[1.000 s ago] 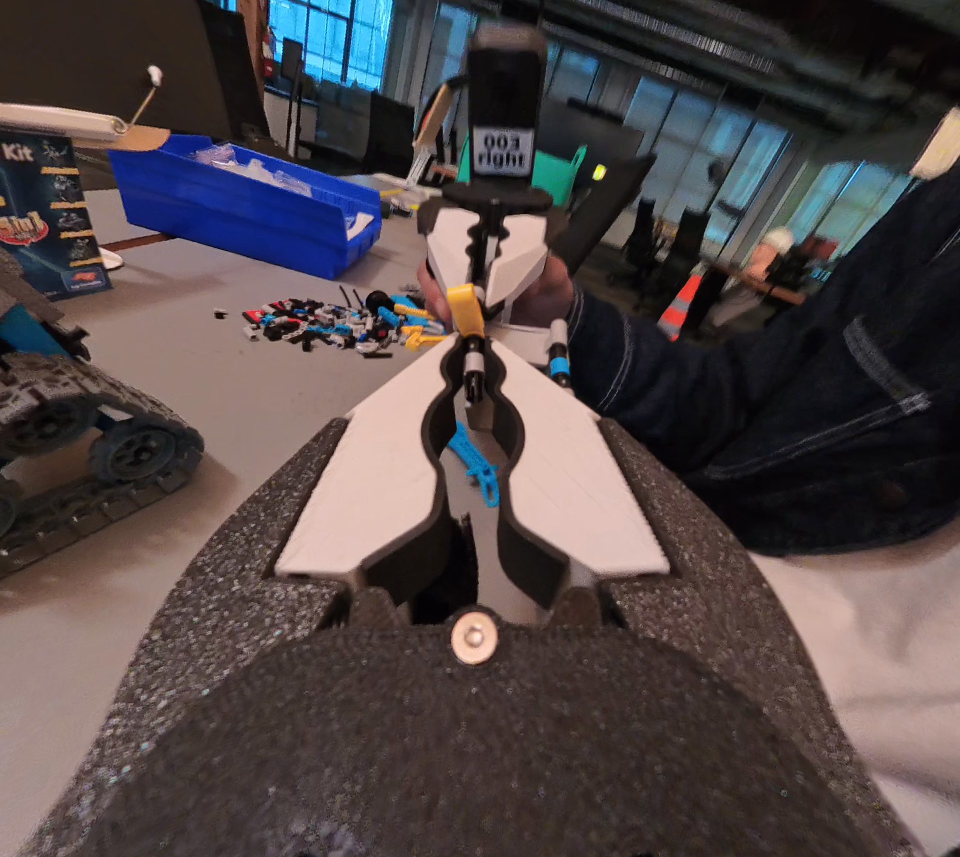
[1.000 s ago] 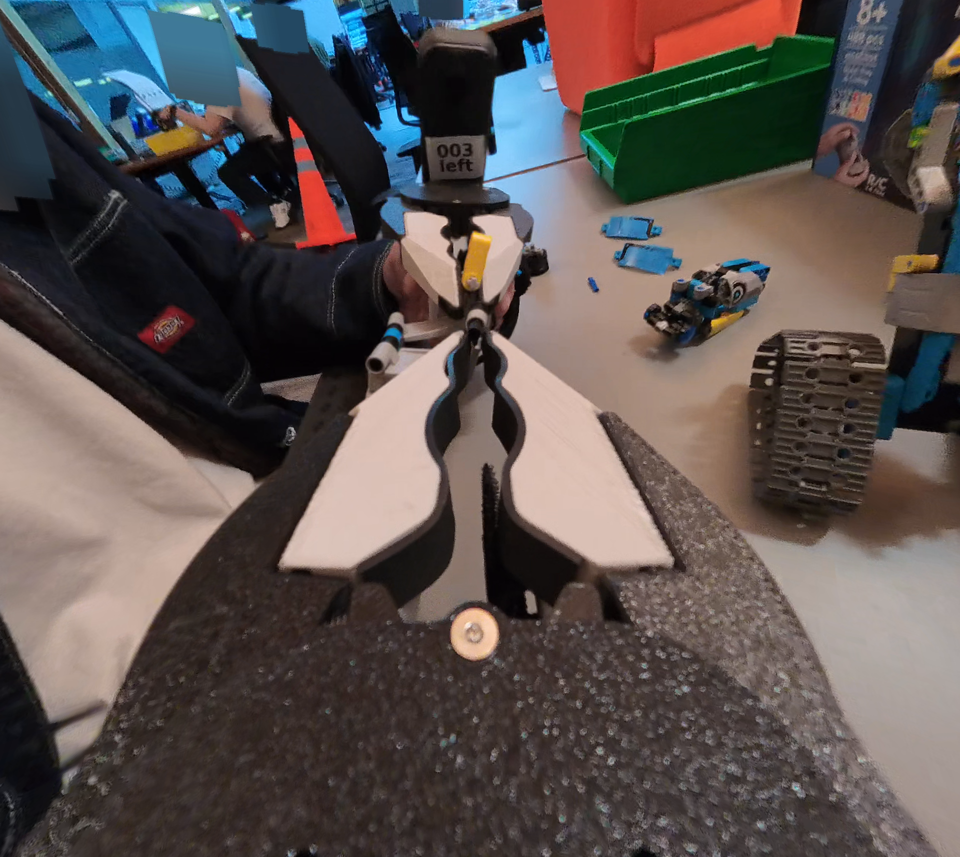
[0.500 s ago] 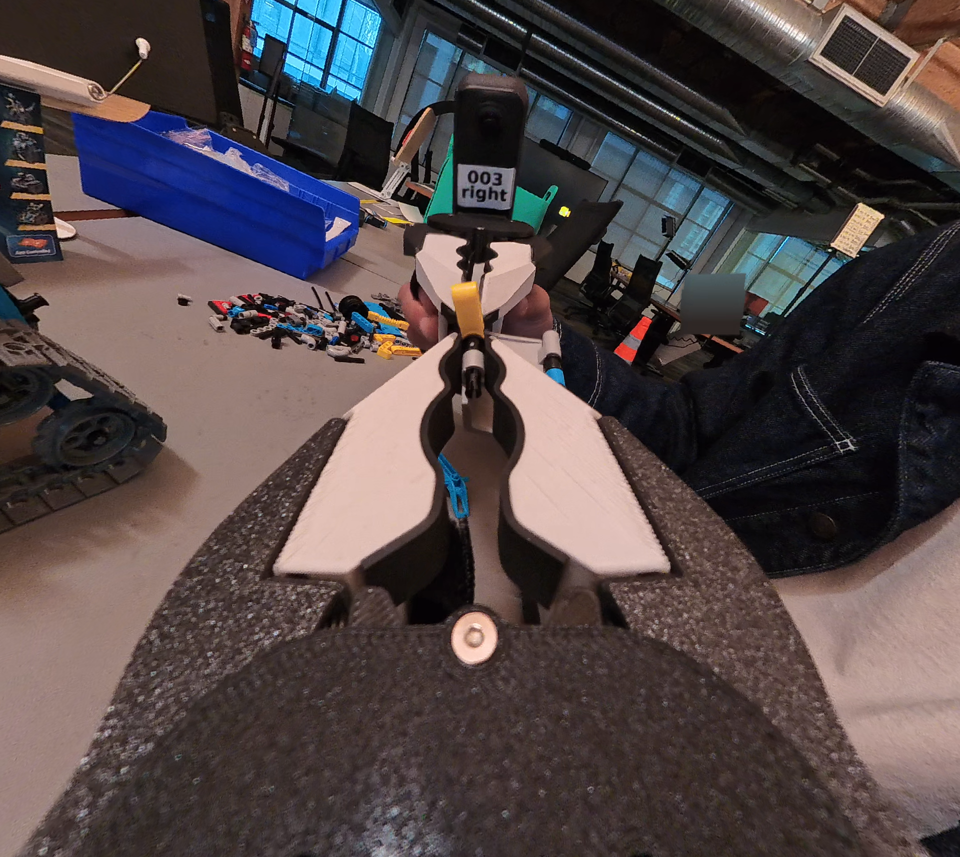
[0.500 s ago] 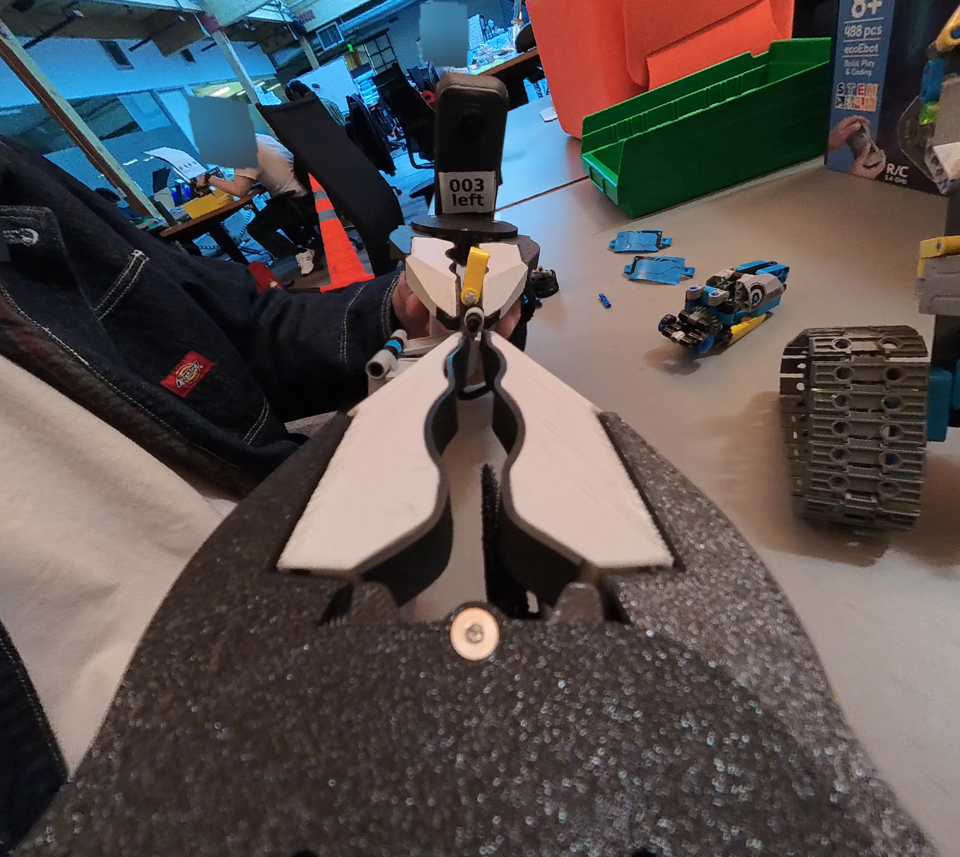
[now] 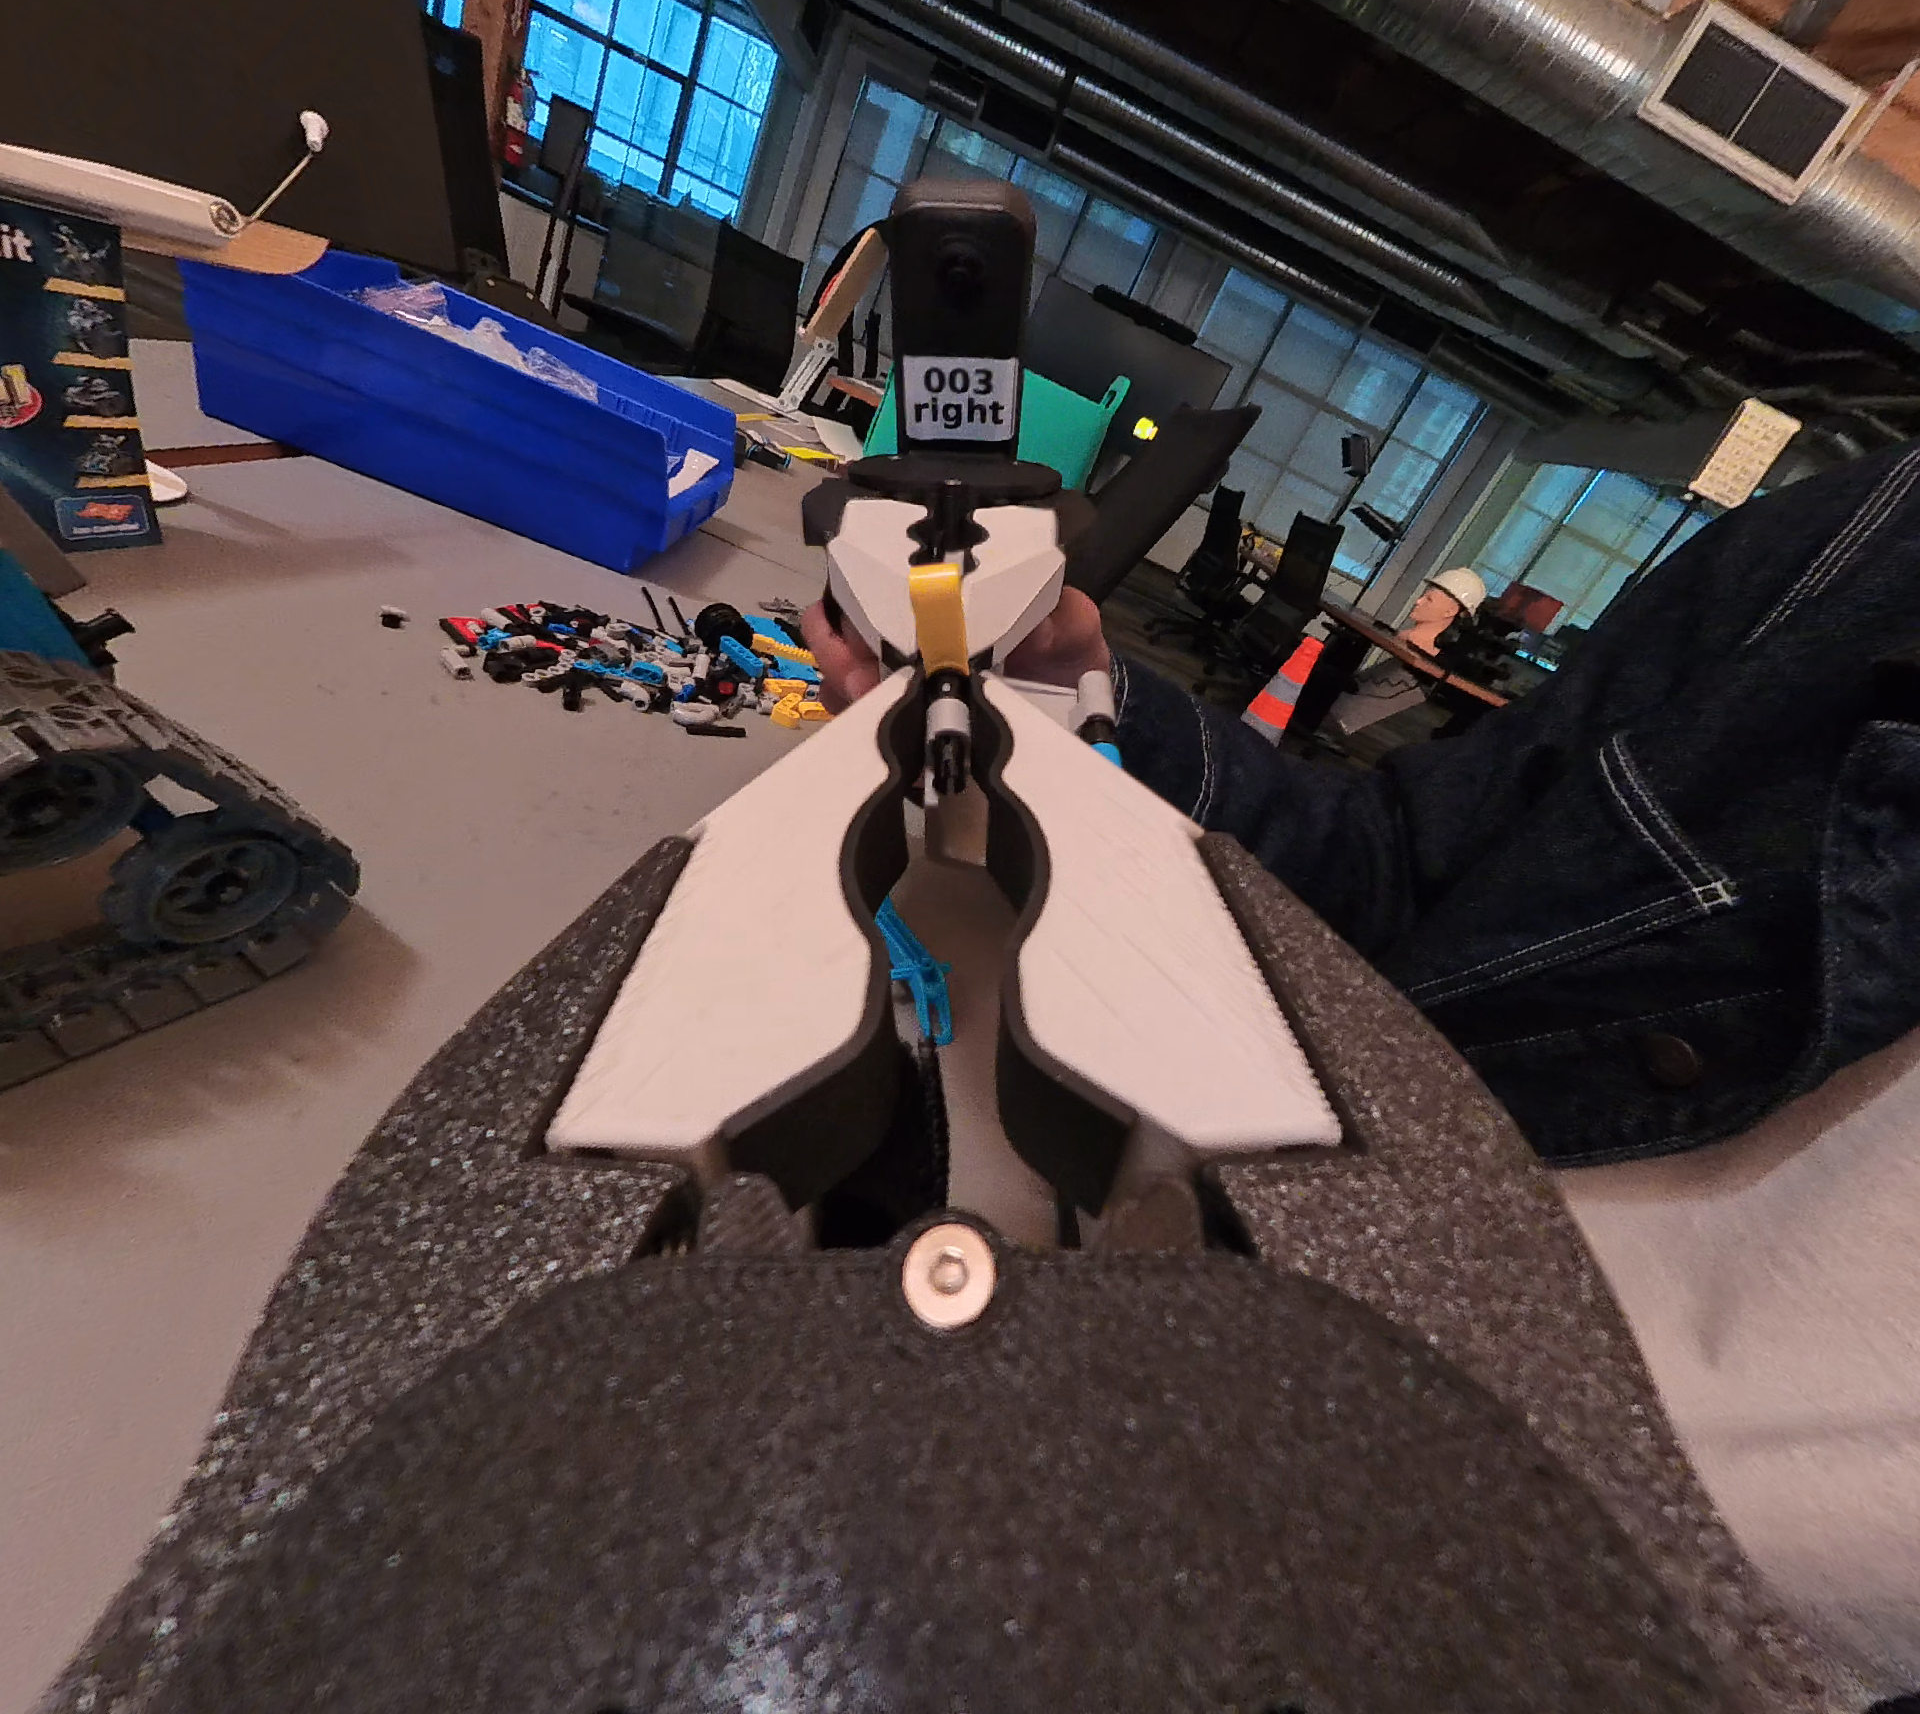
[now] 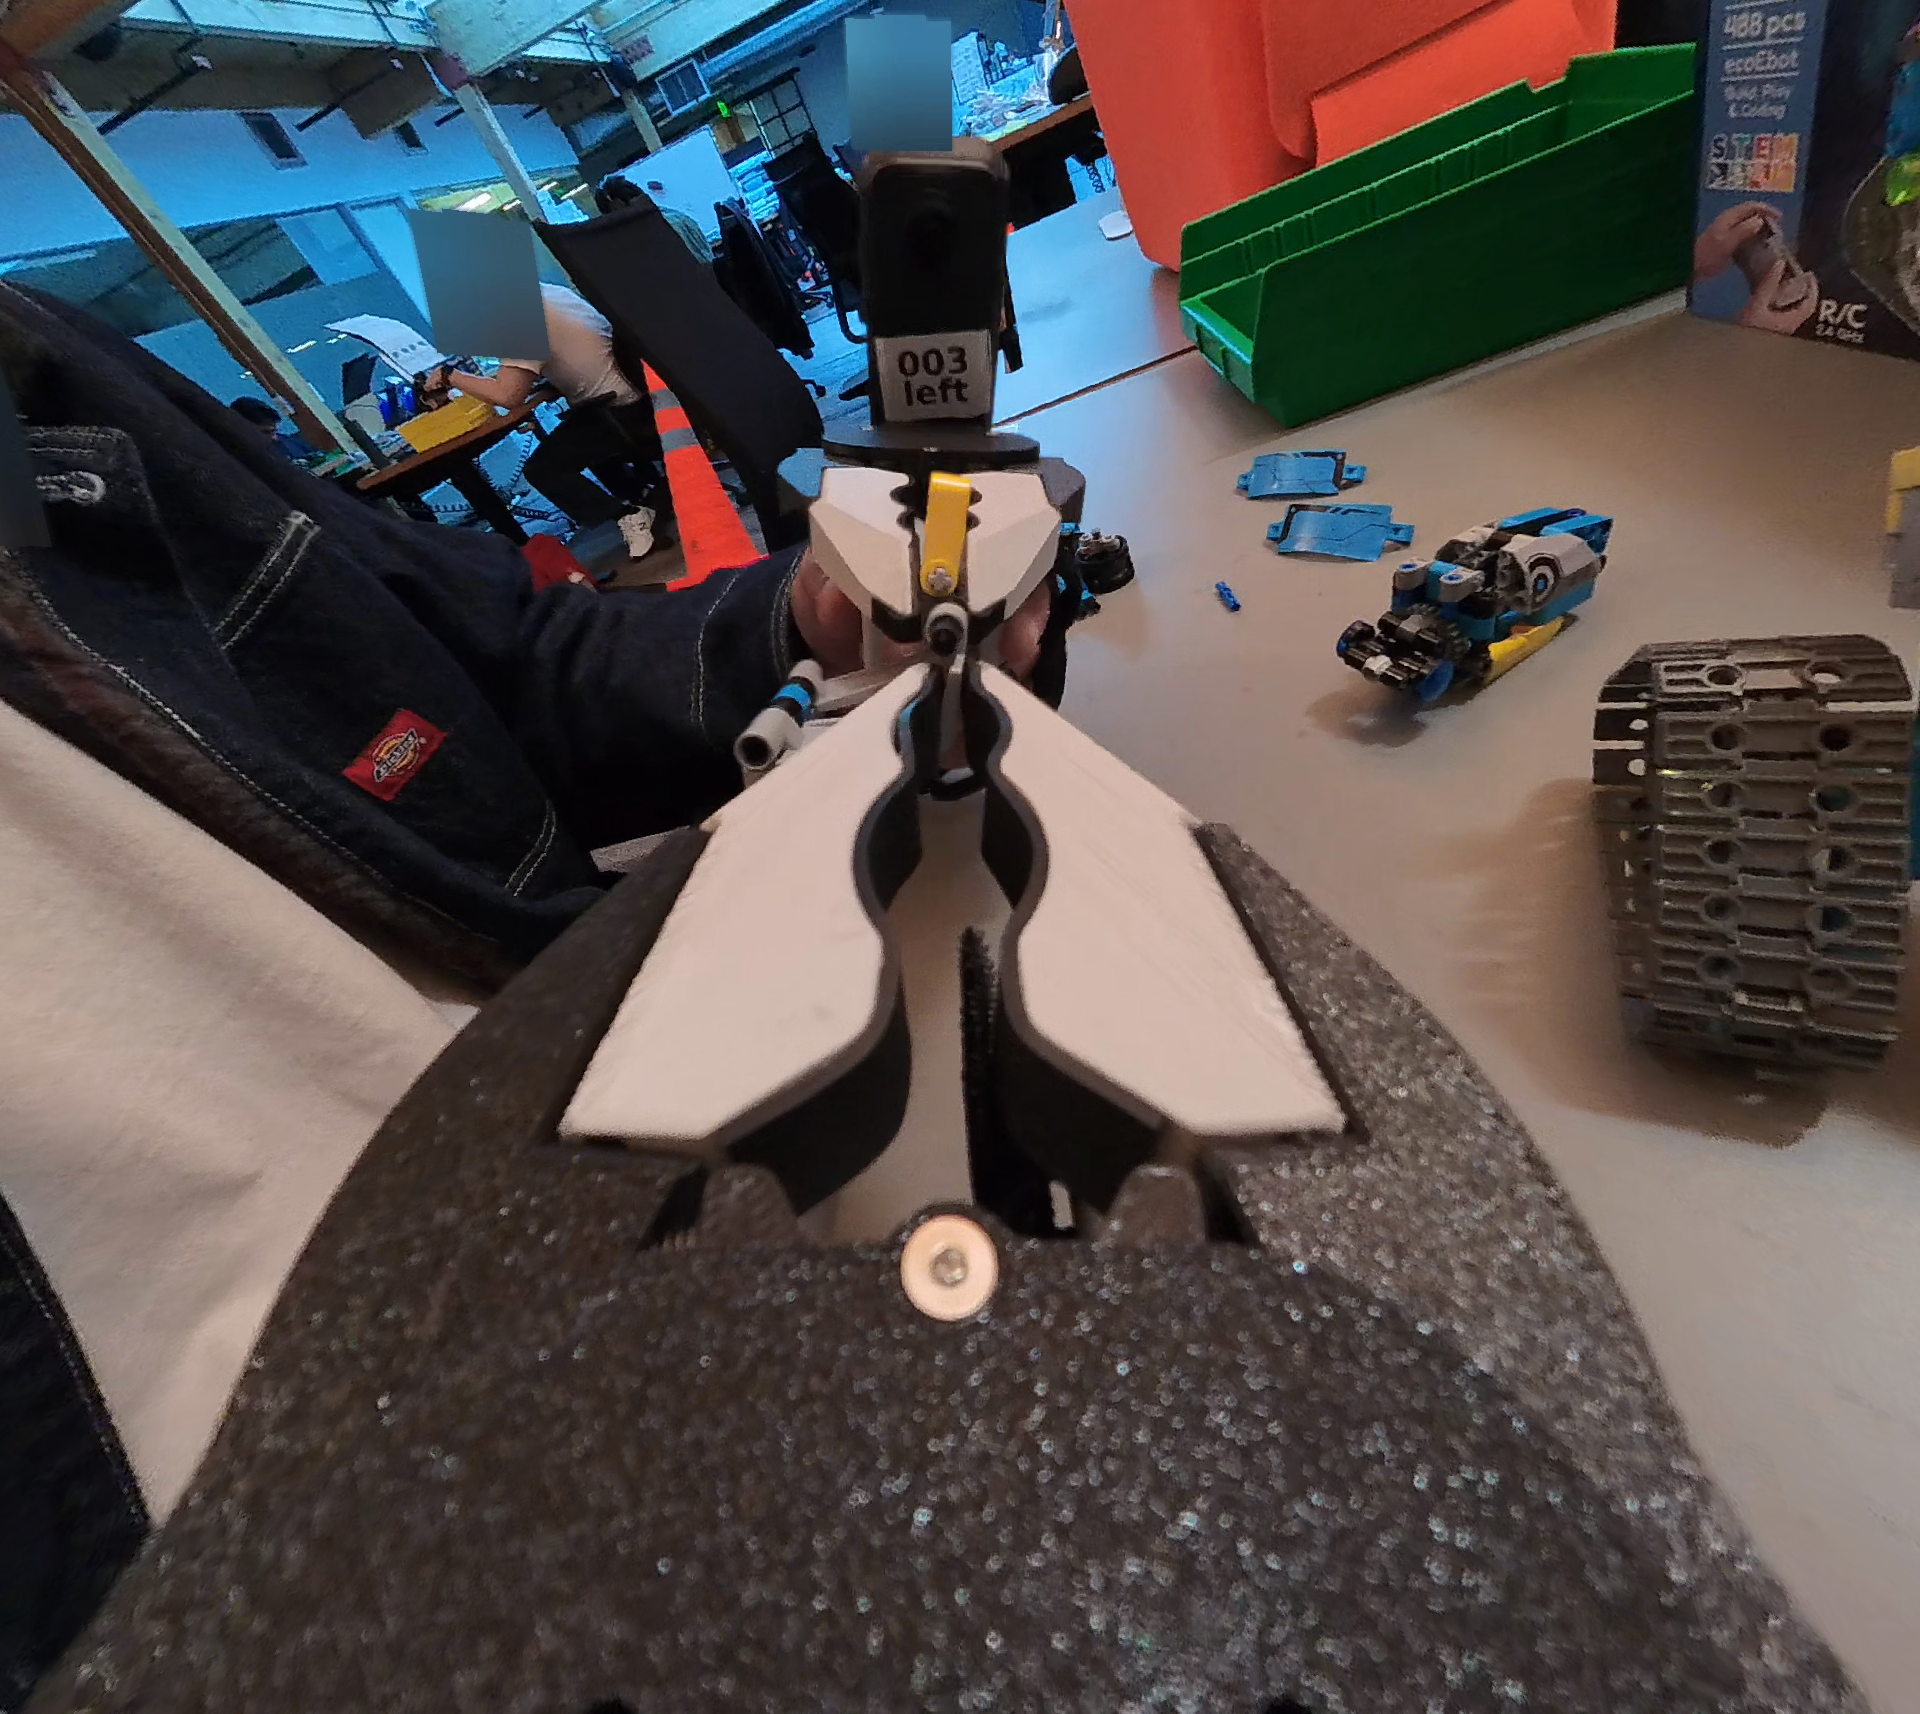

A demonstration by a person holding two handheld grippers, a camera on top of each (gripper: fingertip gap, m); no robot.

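**Two claws meet tip to tip on one small brick assembly**

The left gripper (image 5: 948, 729) and the right gripper (image 6: 943, 698) point straight at each other above the near edge of the bench (image 5: 468, 812), close to the person's dark denim sleeve (image 5: 1558, 833). Both are clenched, their fingertips pinching opposite ends of a small brick assembly (image 5: 948, 734) held in the air between them. A yellow lever (image 5: 935, 620) stands up from it, and a grey-and-blue rod (image 6: 777, 722) juts out sideways towards the person. Exactly which part each claw grips is too small to tell.

On the bench under the left gripper lies a loose blue piece (image 5: 914, 968). Farther in sits a pile of loose pieces (image 5: 623, 662), with a blue bin (image 5: 447, 407) behind it towards the far edge and a tracked vehicle (image 5: 156, 895) at the left. The right wrist view shows a grey tread (image 6: 1756, 843), a small blue-and-black model (image 6: 1475, 615), two blue panels (image 6: 1320, 501) and a green bin (image 6: 1434, 303).
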